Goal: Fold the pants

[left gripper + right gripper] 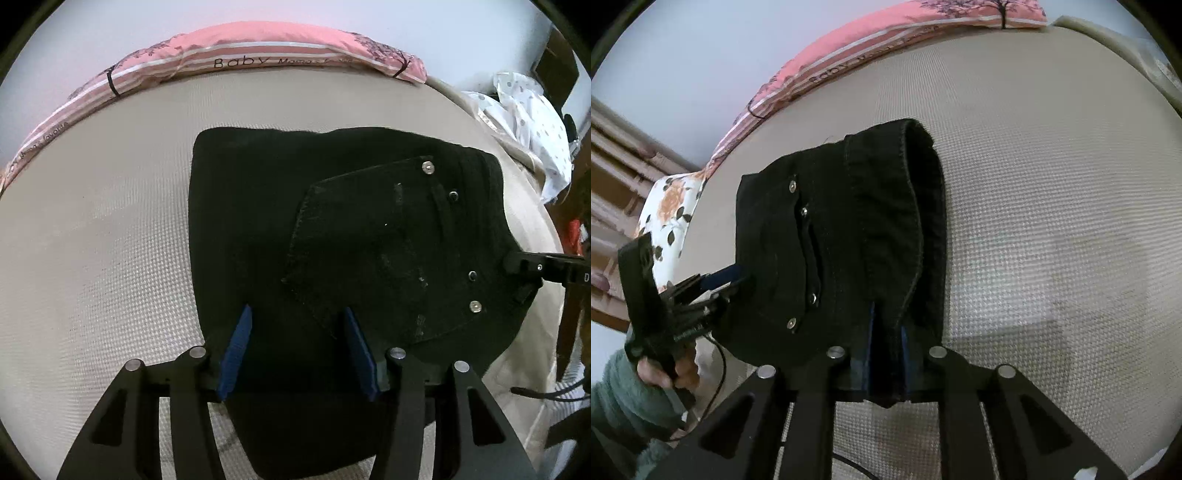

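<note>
Black pants [351,236] are seen folded into a compact bundle on a beige textured mattress [92,240]. The left gripper [299,350] is spread wide, its blue pads straddling the near edge. The right gripper [886,354] is nearly closed, pinching a fold of the fabric. A pink pillow [258,48] lies beyond.

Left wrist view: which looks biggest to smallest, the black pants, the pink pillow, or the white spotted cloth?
1. Black pants, though nearest the camera.
2. Pink pillow, a long strip at the bed's far edge.
3. White spotted cloth, partly cut off.
</note>
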